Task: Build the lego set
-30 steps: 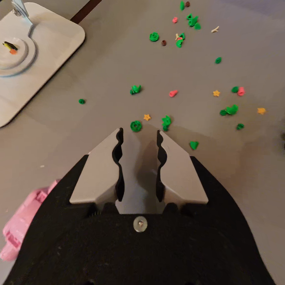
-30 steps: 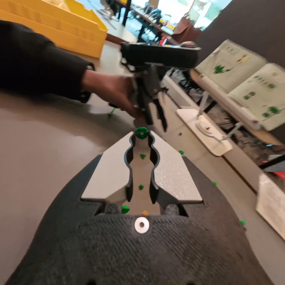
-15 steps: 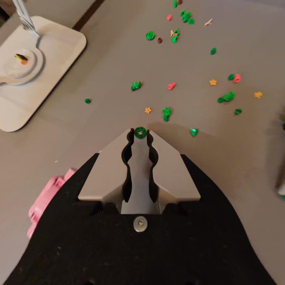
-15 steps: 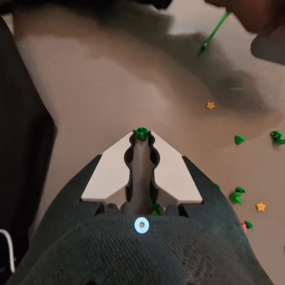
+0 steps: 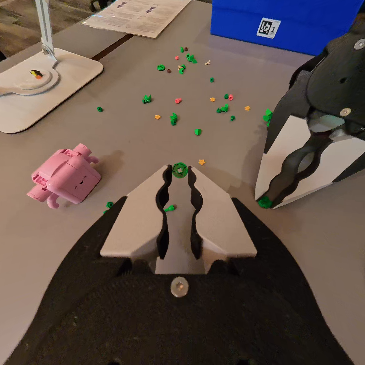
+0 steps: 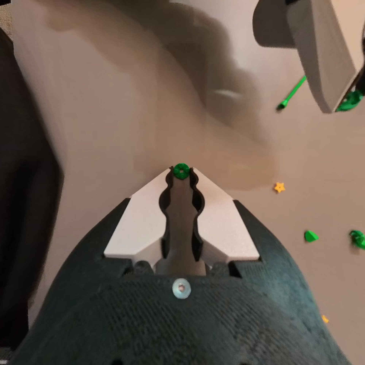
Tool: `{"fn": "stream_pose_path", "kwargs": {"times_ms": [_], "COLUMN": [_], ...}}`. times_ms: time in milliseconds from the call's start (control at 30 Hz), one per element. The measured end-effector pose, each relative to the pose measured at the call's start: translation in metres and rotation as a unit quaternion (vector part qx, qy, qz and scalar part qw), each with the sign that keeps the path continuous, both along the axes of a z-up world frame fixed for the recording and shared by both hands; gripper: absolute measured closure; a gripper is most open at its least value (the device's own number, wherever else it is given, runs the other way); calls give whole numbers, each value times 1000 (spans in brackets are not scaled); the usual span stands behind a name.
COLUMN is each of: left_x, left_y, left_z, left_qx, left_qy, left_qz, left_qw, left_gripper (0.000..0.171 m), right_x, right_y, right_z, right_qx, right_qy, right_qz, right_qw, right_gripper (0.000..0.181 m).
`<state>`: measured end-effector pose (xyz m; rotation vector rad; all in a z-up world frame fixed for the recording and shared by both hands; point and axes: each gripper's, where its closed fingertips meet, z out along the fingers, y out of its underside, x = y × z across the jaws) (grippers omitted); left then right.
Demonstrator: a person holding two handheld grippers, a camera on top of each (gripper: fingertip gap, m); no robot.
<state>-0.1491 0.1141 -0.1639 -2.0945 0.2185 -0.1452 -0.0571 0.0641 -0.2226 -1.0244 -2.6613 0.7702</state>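
Note:
My left gripper is shut on a green round plate, held at its fingertips above the grey table. My right gripper is shut on another green round plate. In the left wrist view the right gripper points down at the table on the right, its plate at the tips. In the right wrist view the left gripper shows at the top right with its plate. A thin green stem lies under the left gripper and also shows in the right wrist view.
A pink built model lies on its side at the left. Several small green, pink and yellow pieces are scattered across the middle. A white lamp base stands far left, a blue box and paper sheets at the back. Tip to tip, the grippers are about 12 cm apart.
My left gripper closed on the green round plate that lay on the table and rose back with it. My right gripper swung from level to pointing down at the table, still holding its plate.

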Motion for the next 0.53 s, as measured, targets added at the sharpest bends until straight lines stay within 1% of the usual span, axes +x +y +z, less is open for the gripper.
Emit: {"fn": "stream_pose_path", "kwargs": {"times_ms": [100, 200, 267, 333, 367, 400, 467, 500, 533], "left_x": [3, 8, 11, 13, 15, 19, 24, 24, 25], "left_y": [-5, -6, -6, -8, -10, -14, -22, -25, -27], "left_z": [5, 13, 22, 37, 47, 59, 85, 94, 98], "left_qx": [15, 37, 55, 84, 100, 118, 156, 169, 174], "left_qy": [-33, -103, -163, -234, -280, -335, -453, -500, -533], "left_qz": [-9, -17, -25, -40, -53, -77, -123, -140, -152], "left_qw": [999, 994, 985, 968, 953, 932, 869, 838, 814], "left_gripper": [160, 159, 159, 159, 159, 159, 160, 161, 160], "right_x": [-3, -4, -11, -25, -33, -41, -48, -47, -45], "right_y": [-6, -9, -6, 4, 10, 16, 26, 28, 29], "right_z": [0, 8, 22, 44, 58, 74, 105, 119, 131], "right_qx": [3, -19, -44, -58, -65, -74, -91, -100, -107], "right_qy": [-8, 7, 42, 113, 163, 220, 333, 378, 412], "right_qz": [10, 19, 13, -3, -12, -22, -40, -44, -47], "right_qw": [1000, 1000, 998, 992, 984, 972, 938, 919, 904], "right_gripper": [165, 157, 156, 154, 155, 157, 161, 161, 160]}}
